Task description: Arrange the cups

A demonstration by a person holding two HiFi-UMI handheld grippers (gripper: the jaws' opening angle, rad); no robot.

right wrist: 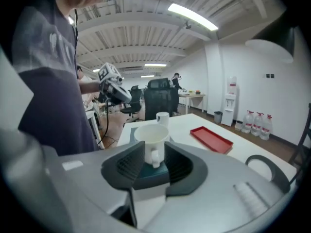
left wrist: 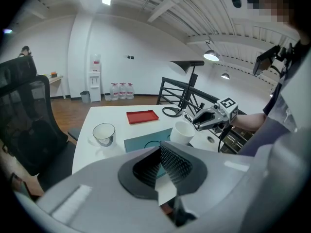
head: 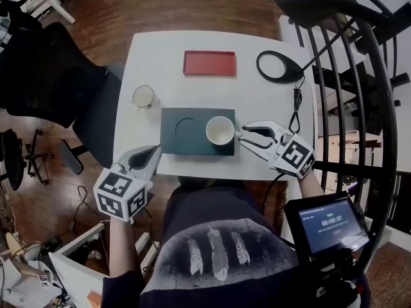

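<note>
— Judging by its look, how will the white cup point(head: 219, 131) handle?
— Glazed, stiff and light, I'd say, but slippery and easily chipped. It sits in the right round hollow of the dark tray point(head: 183, 147); its looped handle point(right wrist: 154, 155) is the place to take hold.
— And the grippers?
— The right gripper point(head: 243, 135) stands part open, with the handle between its ribbed pads, unpinched. The left gripper point(head: 156, 150) is closed on nothing, at the near edge of the table point(head: 270, 108). A glassy second cup point(head: 143, 96) stands left of the tray.
</note>
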